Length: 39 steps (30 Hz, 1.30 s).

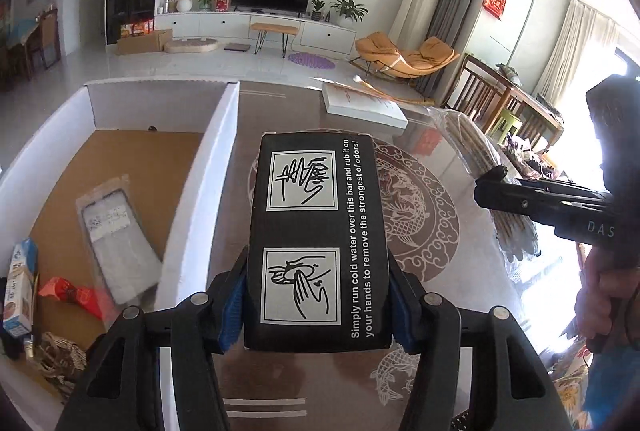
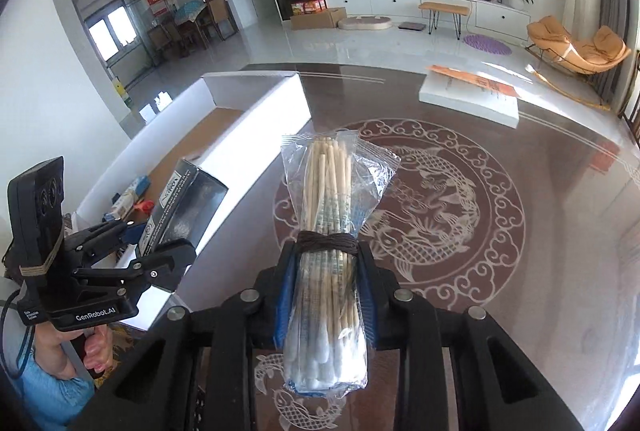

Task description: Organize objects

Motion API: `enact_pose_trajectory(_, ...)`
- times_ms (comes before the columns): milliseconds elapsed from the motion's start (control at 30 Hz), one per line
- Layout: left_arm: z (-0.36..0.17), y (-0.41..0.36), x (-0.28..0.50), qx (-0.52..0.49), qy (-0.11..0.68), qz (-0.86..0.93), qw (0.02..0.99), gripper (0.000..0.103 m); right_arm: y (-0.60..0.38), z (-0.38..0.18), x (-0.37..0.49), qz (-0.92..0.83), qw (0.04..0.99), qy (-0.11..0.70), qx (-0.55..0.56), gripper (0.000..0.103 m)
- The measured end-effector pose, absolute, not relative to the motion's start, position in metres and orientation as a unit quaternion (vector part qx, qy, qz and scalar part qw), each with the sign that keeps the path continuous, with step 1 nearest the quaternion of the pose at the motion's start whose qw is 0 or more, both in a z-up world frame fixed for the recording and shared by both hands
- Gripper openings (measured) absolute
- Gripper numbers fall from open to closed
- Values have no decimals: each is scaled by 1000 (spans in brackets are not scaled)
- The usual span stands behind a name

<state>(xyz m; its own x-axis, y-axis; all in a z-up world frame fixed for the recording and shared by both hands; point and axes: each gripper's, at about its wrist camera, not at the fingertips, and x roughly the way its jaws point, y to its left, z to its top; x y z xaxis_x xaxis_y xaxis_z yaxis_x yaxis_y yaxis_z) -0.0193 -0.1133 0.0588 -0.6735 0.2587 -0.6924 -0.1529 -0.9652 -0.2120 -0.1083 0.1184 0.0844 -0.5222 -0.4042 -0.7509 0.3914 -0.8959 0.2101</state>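
My left gripper (image 1: pixel 318 305) is shut on a black box (image 1: pixel 316 231) printed with hand-washing pictures and white text, held above the glass table. Its blue pads press the box's two long sides. In the right wrist view the same box (image 2: pixel 184 207) sits in the left gripper (image 2: pixel 160 251) beside the white-walled carton (image 2: pixel 248 159). My right gripper (image 2: pixel 326 291) is shut on a bundle of cotton swabs (image 2: pixel 328 231) in a clear bag tied with dark string. The left wrist view shows the right gripper (image 1: pixel 492 187) at the right edge with the bundle (image 1: pixel 472 143).
The open carton (image 1: pixel 200 191) at left holds a plastic-wrapped pack (image 1: pixel 116 239), a red packet (image 1: pixel 72 291), a blue-white box (image 1: pixel 20 287) and twine (image 1: pixel 60 355). A flat white box (image 2: pixel 468 99) lies at the table's far side. The glass table (image 2: pixel 460 223) has a fish pattern.
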Motion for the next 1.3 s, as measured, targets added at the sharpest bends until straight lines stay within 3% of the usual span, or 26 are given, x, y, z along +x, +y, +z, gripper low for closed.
enact_pose_trajectory(133, 75, -197, -21, -392, -59, 918, 17, 58, 5, 109, -123, -849, 327, -13, 415, 29)
enact_pose_trajectory(333, 16, -295, -30, -481, -51, 864, -138, 58, -144, 66, -136, -793, 389, 35, 466, 30)
enact_pose_trajectory(467, -5, -313, -18, -497, -58, 850, -165, 66, -195, 17, -134, -761, 388, 73, 515, 46)
enact_pose_trajectory(500, -5, -312, -14, -496, -57, 850, -167, 68, -200, 13, -132, -758, 388, 77, 518, 46)
enact_pose_trajectory(567, 1, -306, -7, -481, -40, 858, -177, 86, -198, 17, -130, -761, 394, 76, 510, 48)
enact_pose_trajectory(667, 23, -292, 7, -438, 20, 868, -233, 103, -186, 41, -124, -785, 387, 92, 475, 65)
enact_pose_trajectory(767, 43, -282, 22, -406, 49, 867, -283, 103, -169, 70, -119, -810, 371, 115, 440, 80)
enact_pose_trajectory(867, 53, -284, 33, -392, -2, 876, -282, 103, -158, 85, -115, -826, 350, 133, 422, 90)
enact_pose_trajectory(1300, 62, -261, 49, -383, -29, 884, -268, 103, -138, 55, -128, -817, 284, 136, 483, 91)
